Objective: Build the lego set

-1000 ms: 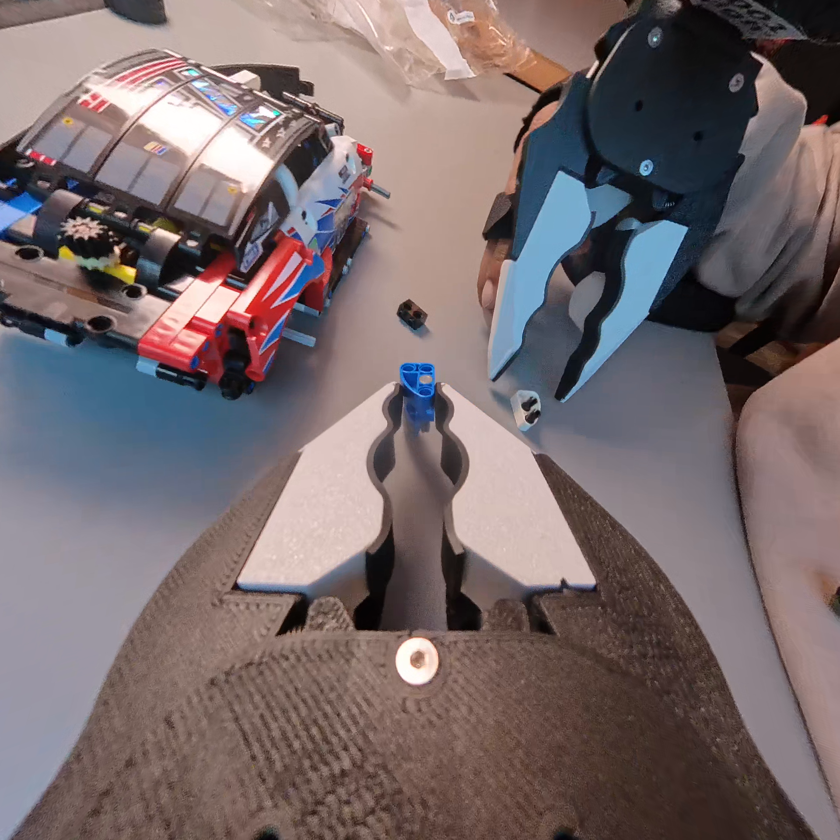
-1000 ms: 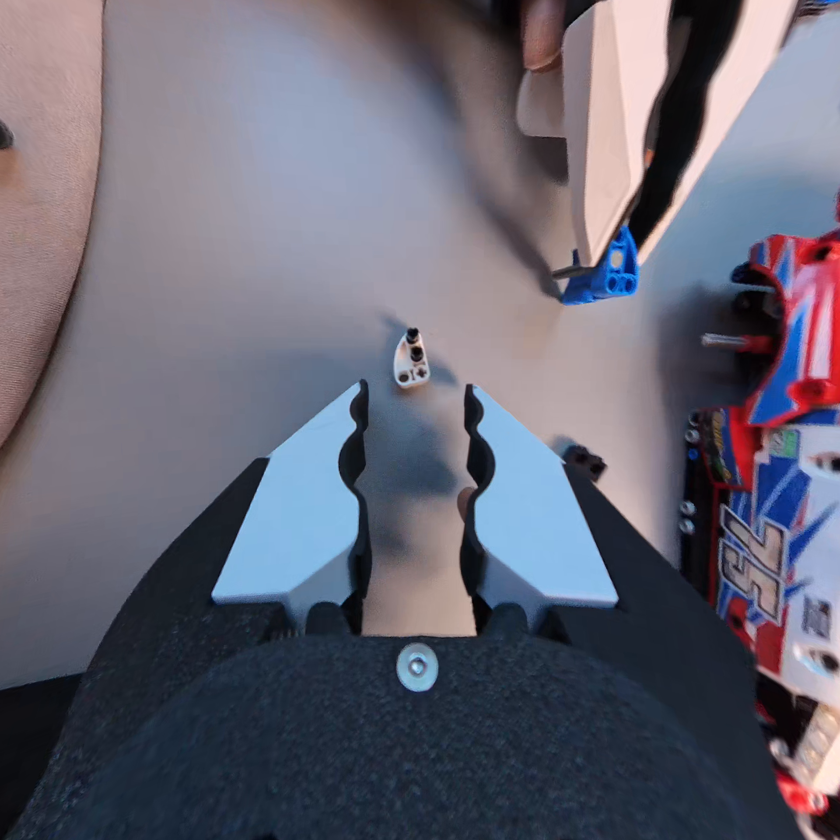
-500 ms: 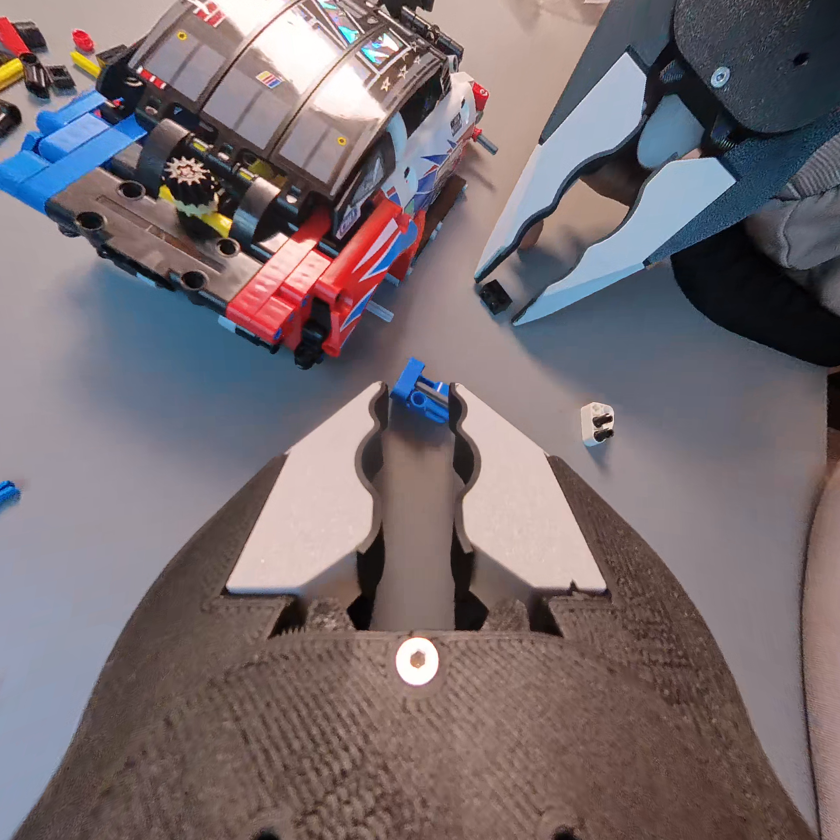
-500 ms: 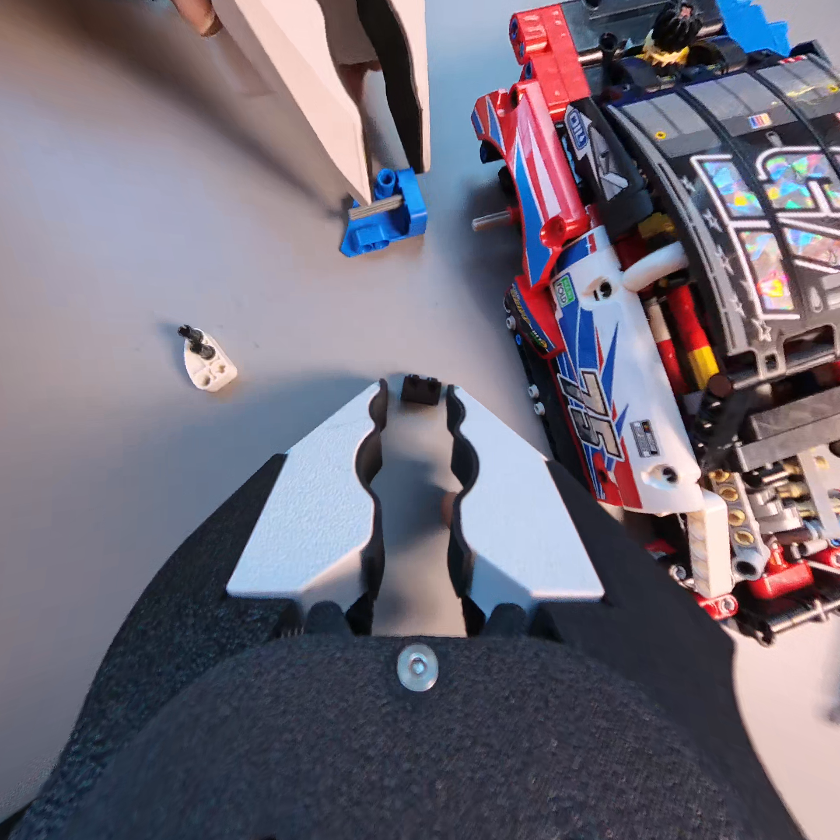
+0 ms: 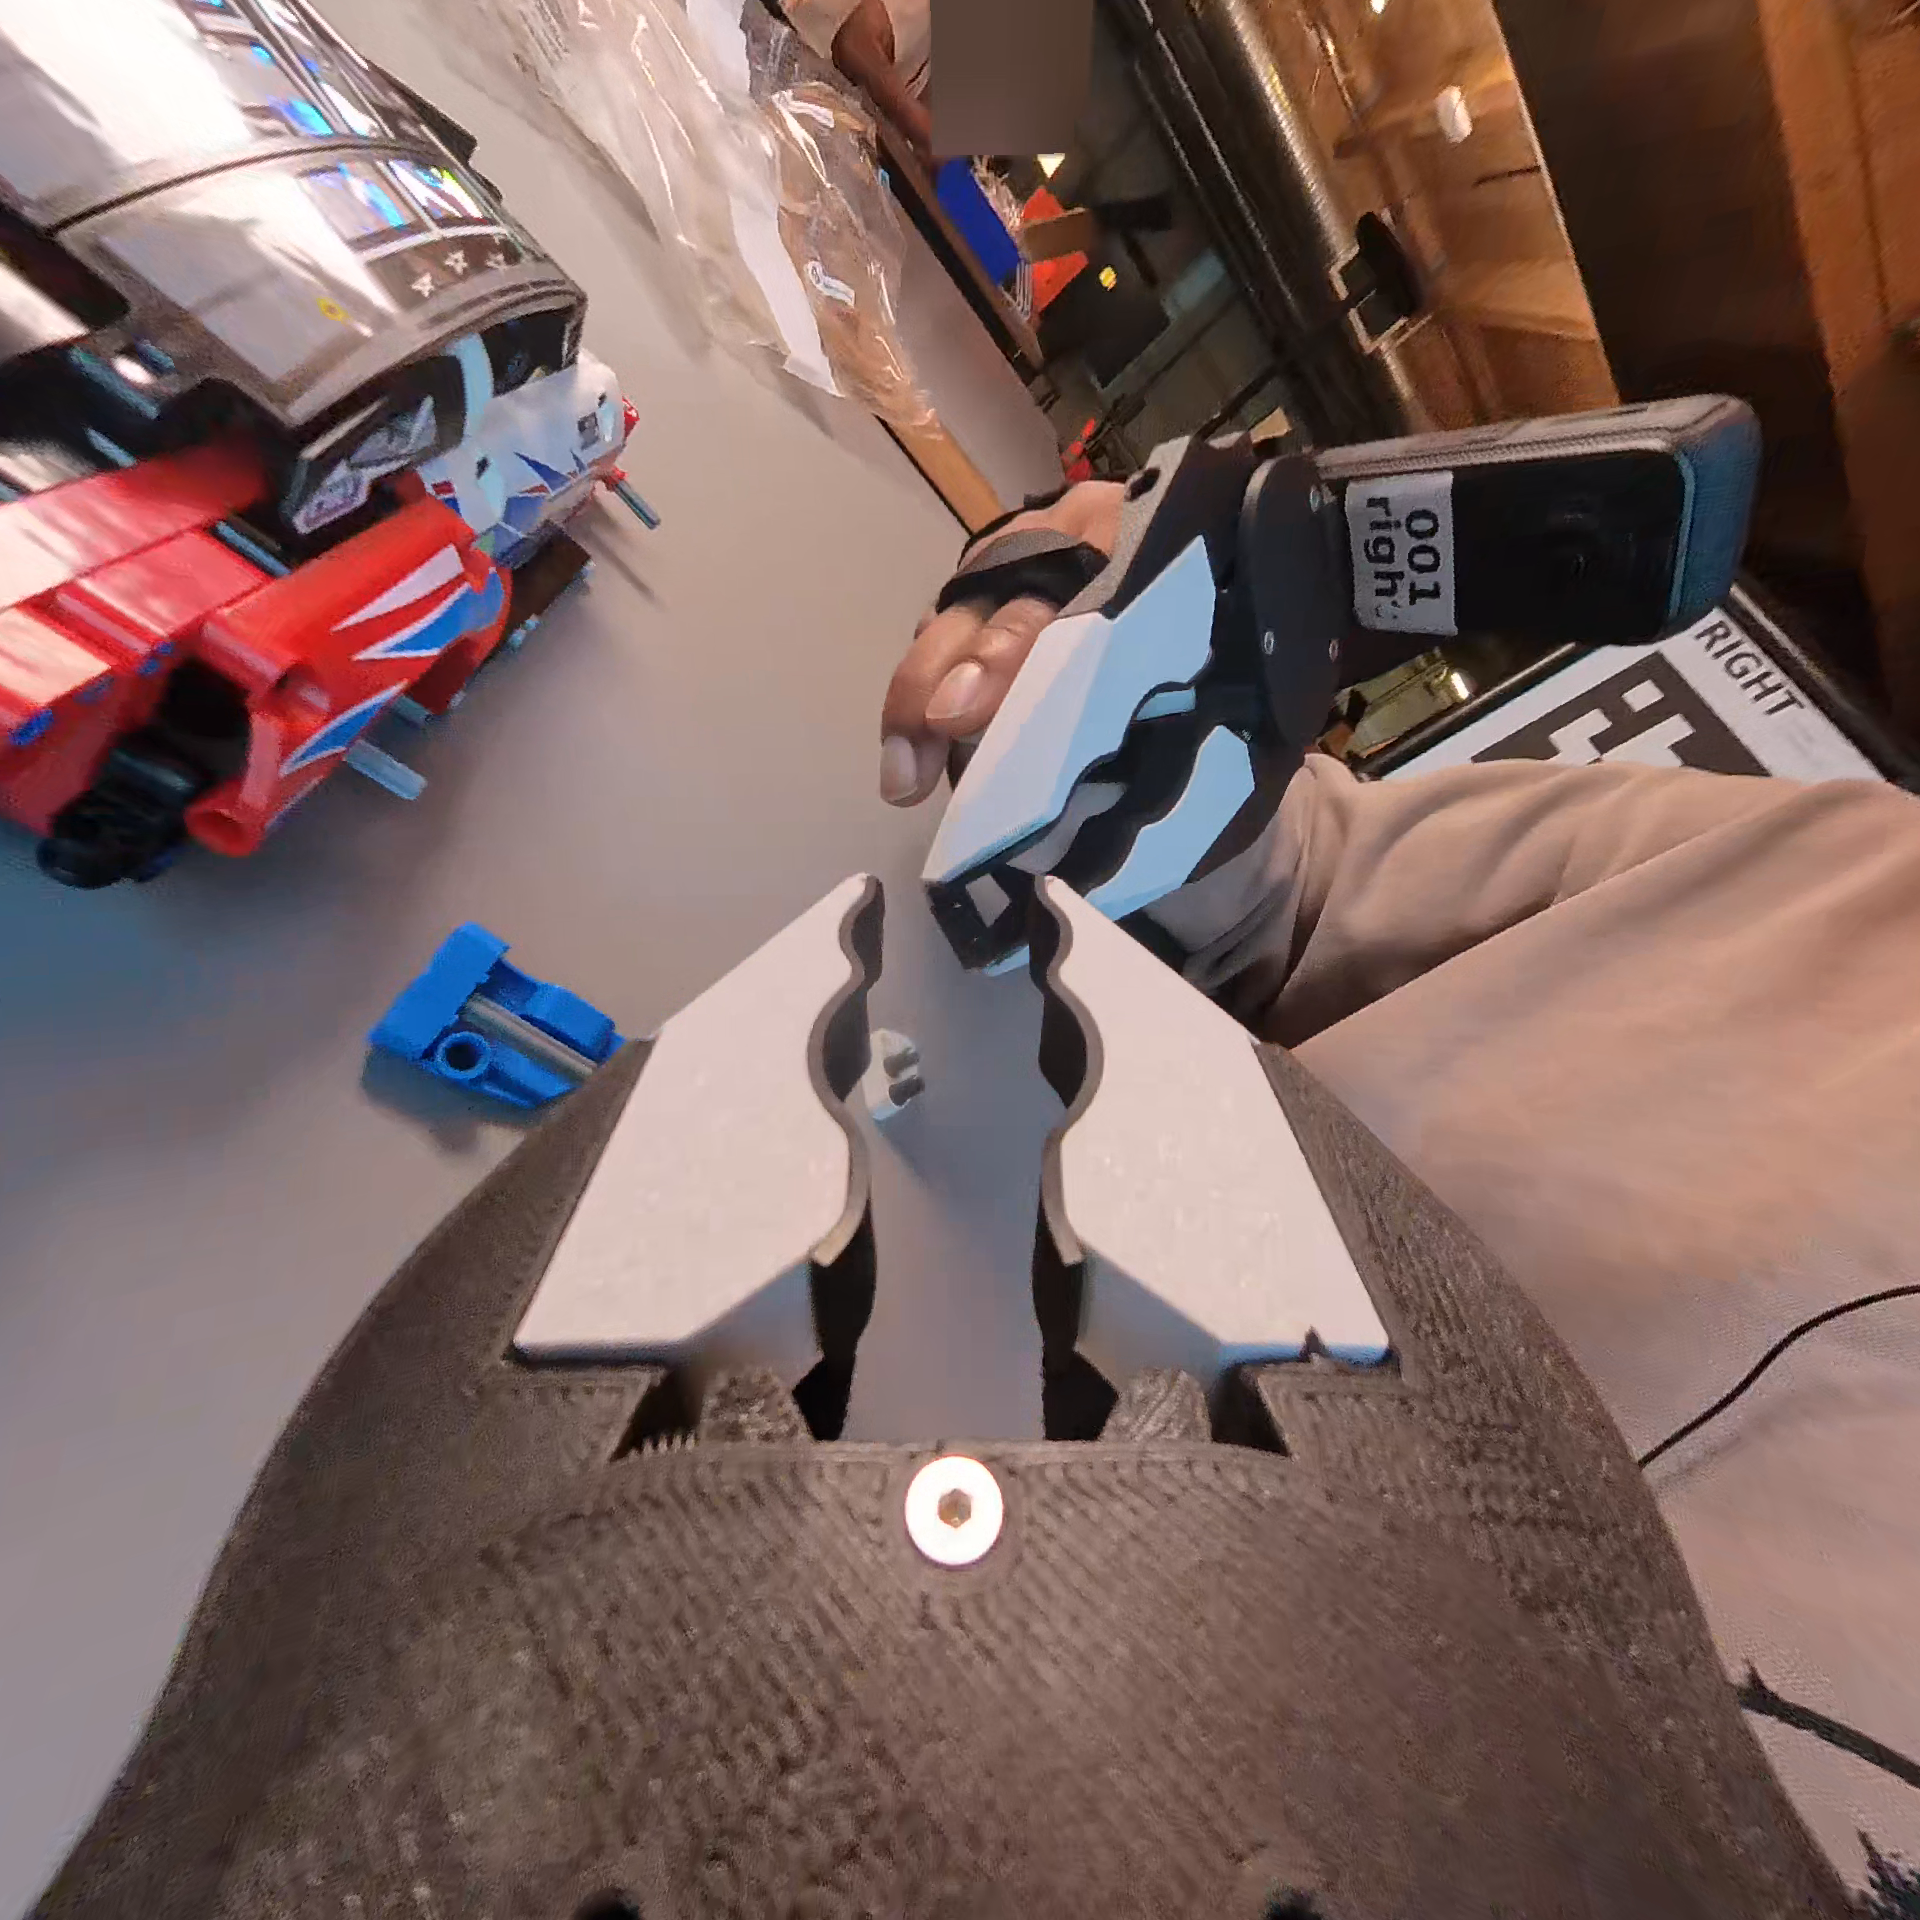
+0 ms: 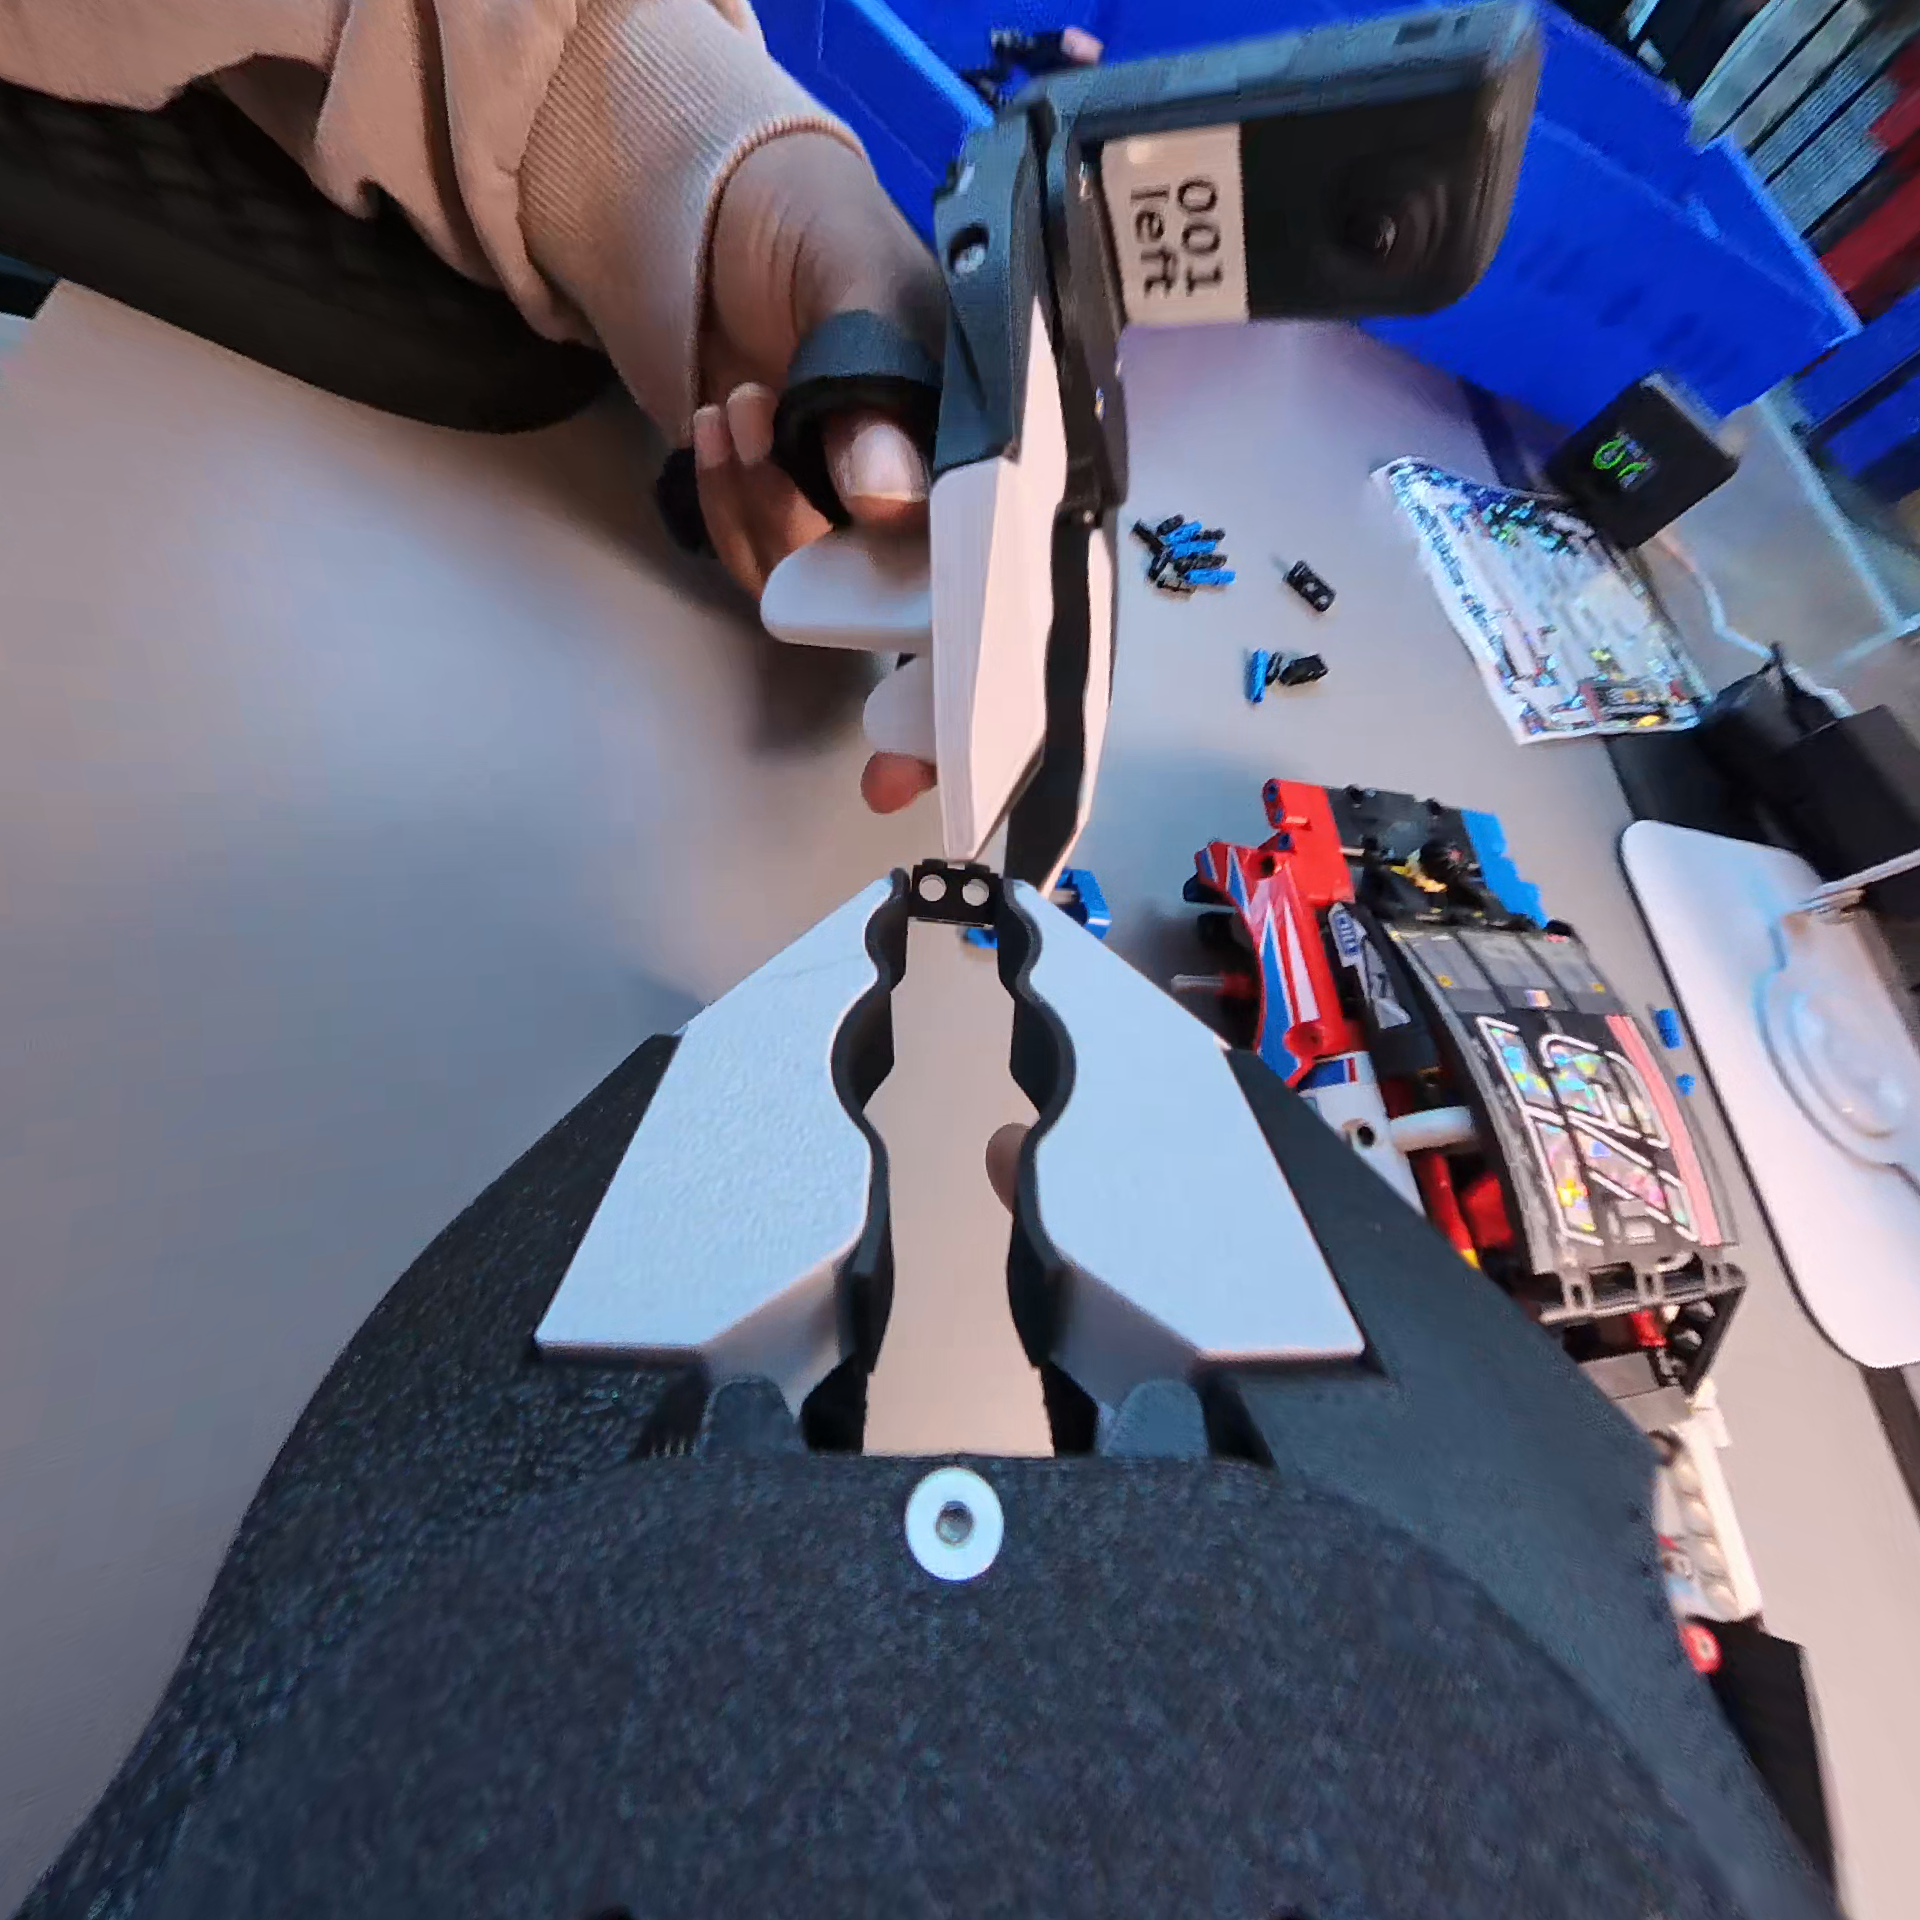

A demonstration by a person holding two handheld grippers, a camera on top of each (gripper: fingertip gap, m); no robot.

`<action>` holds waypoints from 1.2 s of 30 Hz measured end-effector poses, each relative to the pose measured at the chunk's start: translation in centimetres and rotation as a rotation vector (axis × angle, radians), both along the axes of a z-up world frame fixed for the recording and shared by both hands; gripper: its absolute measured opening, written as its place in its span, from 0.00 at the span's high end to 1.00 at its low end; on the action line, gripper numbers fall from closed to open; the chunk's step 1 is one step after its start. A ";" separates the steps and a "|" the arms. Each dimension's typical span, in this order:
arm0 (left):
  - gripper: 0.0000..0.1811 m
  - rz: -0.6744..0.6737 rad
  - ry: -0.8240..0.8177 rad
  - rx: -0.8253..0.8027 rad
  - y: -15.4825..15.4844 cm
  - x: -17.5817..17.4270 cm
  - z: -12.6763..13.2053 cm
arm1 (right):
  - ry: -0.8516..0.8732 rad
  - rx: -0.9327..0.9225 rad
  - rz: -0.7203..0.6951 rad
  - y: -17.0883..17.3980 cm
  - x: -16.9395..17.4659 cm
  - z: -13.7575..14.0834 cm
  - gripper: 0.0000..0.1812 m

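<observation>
My right gripper (image 6: 953,902) is shut on a small black two-hole piece (image 6: 951,891) and holds it above the grey table. In the left wrist view that piece (image 5: 966,928) sits at the right gripper's tips (image 5: 982,914), just in front of my left gripper (image 5: 956,891). My left gripper is open and empty. A blue piece with a grey axle (image 5: 488,1029) lies on the table to its left. A small white piece with black pins (image 5: 891,1070) lies on the table between the left fingers. The partly built red, white and black car (image 5: 260,468) stands at the far left, and also shows in the right wrist view (image 6: 1455,1060).
Loose black and blue pins (image 6: 1190,556) lie beyond the car, with a shiny sticker sheet (image 6: 1538,592), a black box (image 6: 1642,457) and a white tray (image 6: 1766,1039). Clear plastic bags (image 5: 779,208) lie at the table's far edge. A sleeved arm (image 5: 1558,883) rests at the right.
My left gripper has opened and let go of the blue piece, which now lies on the table. My right gripper has shut on the black piece and lifted it to face the left gripper.
</observation>
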State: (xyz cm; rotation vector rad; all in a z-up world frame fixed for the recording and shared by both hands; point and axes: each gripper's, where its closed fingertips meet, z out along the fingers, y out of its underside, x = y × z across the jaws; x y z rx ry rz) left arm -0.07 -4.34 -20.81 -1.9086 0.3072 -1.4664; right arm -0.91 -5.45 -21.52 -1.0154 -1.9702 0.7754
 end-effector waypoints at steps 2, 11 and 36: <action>0.87 -0.007 -0.042 -0.018 -0.1 0.1 0.3 | 0.033 0.019 0.001 -0.1 -0.1 0.5 0.92; 0.97 -0.006 -0.053 0.003 -0.1 0.0 0.7 | 0.085 0.084 -0.025 0.1 -0.4 1.1 0.93; 0.97 -0.309 -0.054 -0.054 -4.2 2.3 -0.1 | 0.049 -0.075 0.225 -3.9 1.8 0.9 0.93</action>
